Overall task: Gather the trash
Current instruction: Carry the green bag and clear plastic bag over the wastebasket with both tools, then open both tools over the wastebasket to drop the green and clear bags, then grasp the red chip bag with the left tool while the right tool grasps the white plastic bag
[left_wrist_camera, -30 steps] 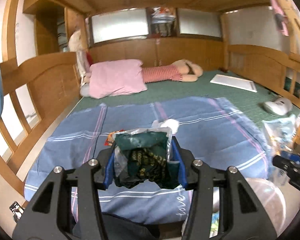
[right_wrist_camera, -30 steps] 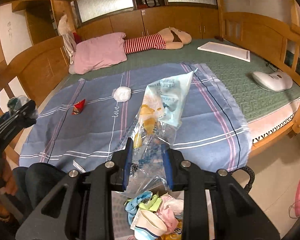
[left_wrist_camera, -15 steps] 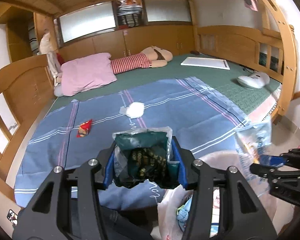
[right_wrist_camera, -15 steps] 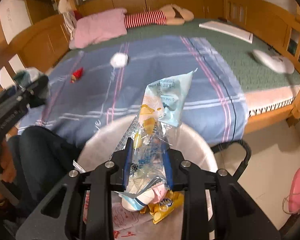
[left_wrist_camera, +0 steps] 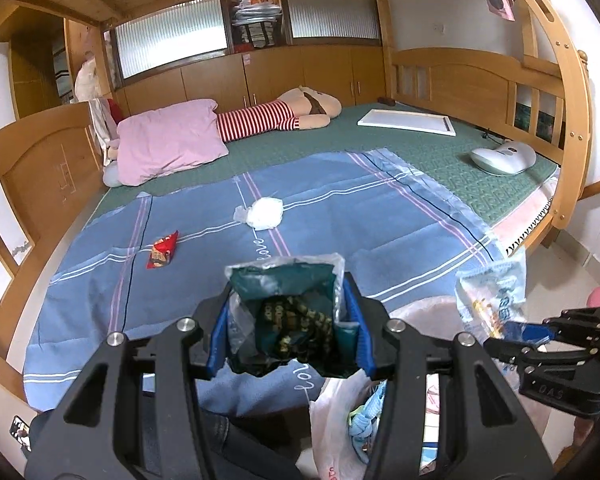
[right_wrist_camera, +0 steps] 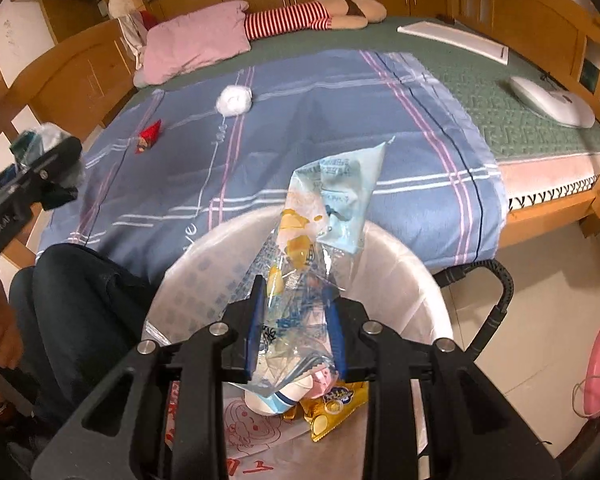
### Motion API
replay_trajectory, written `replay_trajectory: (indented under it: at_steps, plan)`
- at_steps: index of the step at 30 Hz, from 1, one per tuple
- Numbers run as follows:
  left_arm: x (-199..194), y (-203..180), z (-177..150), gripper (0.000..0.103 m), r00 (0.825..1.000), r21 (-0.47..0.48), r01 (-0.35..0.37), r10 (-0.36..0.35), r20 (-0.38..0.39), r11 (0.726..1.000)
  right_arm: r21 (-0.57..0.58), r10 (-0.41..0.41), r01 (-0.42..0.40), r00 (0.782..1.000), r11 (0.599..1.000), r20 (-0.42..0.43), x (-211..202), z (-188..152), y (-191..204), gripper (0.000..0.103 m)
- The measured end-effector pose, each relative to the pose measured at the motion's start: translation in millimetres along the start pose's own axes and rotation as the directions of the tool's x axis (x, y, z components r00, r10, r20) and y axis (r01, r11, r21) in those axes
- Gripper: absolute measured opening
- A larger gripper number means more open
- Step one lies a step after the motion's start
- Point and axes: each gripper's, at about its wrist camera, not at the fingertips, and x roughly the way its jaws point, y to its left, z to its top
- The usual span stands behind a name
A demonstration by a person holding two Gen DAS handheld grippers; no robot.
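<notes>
With the crinkly clear-and-pale-blue wrapper (right_wrist_camera: 320, 240) pinched in the right gripper (right_wrist_camera: 296, 332), long axis running out past the fingertips, directly over the white-lined bin (right_wrist_camera: 404, 264) below the jaws, the left gripper (left_wrist_camera: 288, 340) clamps a crumpled dark-green wrapper (left_wrist_camera: 292, 312) beside the bin, farther off.

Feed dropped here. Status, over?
Left gripper shut on green wrapper. Right gripper shut on clear wrapper, over bin. Nothing blocking.

Glossy plastic wrapper (right_wrist_camera: 332, 200); woven cloth blanket (right_wrist_camera: 300, 92); varnished wood bedframe (left_wrist_camera: 452, 76).
</notes>
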Motion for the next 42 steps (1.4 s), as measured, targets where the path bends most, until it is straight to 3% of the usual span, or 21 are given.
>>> replay_trajectory:
  at_steps: [4, 6, 9, 13, 15, 17, 21, 24, 26, 34, 37, 39, 42]
  plan:
    - [3.7, 0.9, -1.3, 0.05, 1.0, -0.009, 0.009, -0.009, -0.012, 1.0, 0.008, 0.011, -0.01, 0.998, 1.0, -0.058, 10.4, -2.8, -0.8, 0.037]
    - [5.3, 0.4, -1.6, 0.05, 1.0, -0.01, 0.012, -0.012, -0.018, 1.0, -0.018, -0.01, 0.009, 0.997, 1.0, -0.078, 13.5, -4.4, 2.7, 0.057]
    - [8.8, -2.4, -4.2, 0.05, 0.999, -0.011, 0.03, -0.03, -0.032, 0.999, -0.012, -0.074, 0.074, 0.997, 0.997, -0.027, 5.5, -1.9, 1.5, 0.073]
    - [16.1, -10.5, -9.0, 0.05, 0.99, 0.005, 0.118, -0.118, -0.074, 0.993, 0.116, -0.067, 0.061, 0.997, 0.991, 0.05, -13.3, 5.4, -22.3, 0.073]
    - [22.0, -21.5, -13.6, 0.05, 0.961, 0.034, 0.253, -0.247, -0.127, 0.967, 0.19, -0.086, 0.067, 0.992, 0.98, 0.092, -24.8, 7.7, -38.4, 0.074]
    - [26.0, -34.5, -19.7, 0.05, 0.935, 0.072, 0.328, -0.313, -0.167, 0.942, 0.243, -0.103, 0.072, 0.988, 0.967, 0.118, -33.4, 9.2, -50.8, 0.074]
    - [31.0, -57.4, -30.1, 0.054, 0.914, 0.156, 0.381, -0.346, -0.212, 0.911, 0.286, -0.126, 0.087, 0.985, 0.954, 0.121, -38.9, 9.8, -63.0, 0.074]
    - [33.8, -63.7, -34.9, 0.065, 0.9, 0.168, 0.411, -0.37, -0.229, 0.896, 0.29, -0.129, 0.091, 0.985, 0.953, 0.113, -35.8, 9.1, -63.2, 0.074]
    - [35.8, -65.4, -37.2, 0.075, 0.903, 0.176, 0.404, -0.361, -0.232, 0.897, 0.288, -0.123, 0.089, 0.987, 0.954, 0.104, -32.3, 8.8, -61.5, 0.074]
    - [50.4, -43.6, -35.8, 0.086, 0.907, 0.081, 0.374, -0.346, -0.24, 0.924, 0.271, -0.109, 0.084, 0.991, 0.959, 0.078, -18.1, 9.1, -53.1, 0.074]
    - [64.4, -12.9, -32.9, 0.086, 0.926, -0.015, 0.297, -0.292, -0.238, 0.955, 0.265, -0.106, 0.087, 0.993, 0.96, 0.06, -10.1, 9.5, -50.0, 0.074]
    - [76.5, 20.2, -32.4, 0.086, 0.947, -0.101, 0.192, -0.211, -0.243, 0.976, 0.261, -0.1, 0.085, 0.994, 0.962, 0.043, -1.7, 10.6, -46.5, 0.074]
    - [79.7, 78.9, -26.0, 0.086, 0.979, -0.186, 0.077, -0.109, -0.171, 0.98, 0.251, -0.083, 0.076, 0.996, 0.965, 0.019, 11.4, 14.6, -36.9, 0.074]
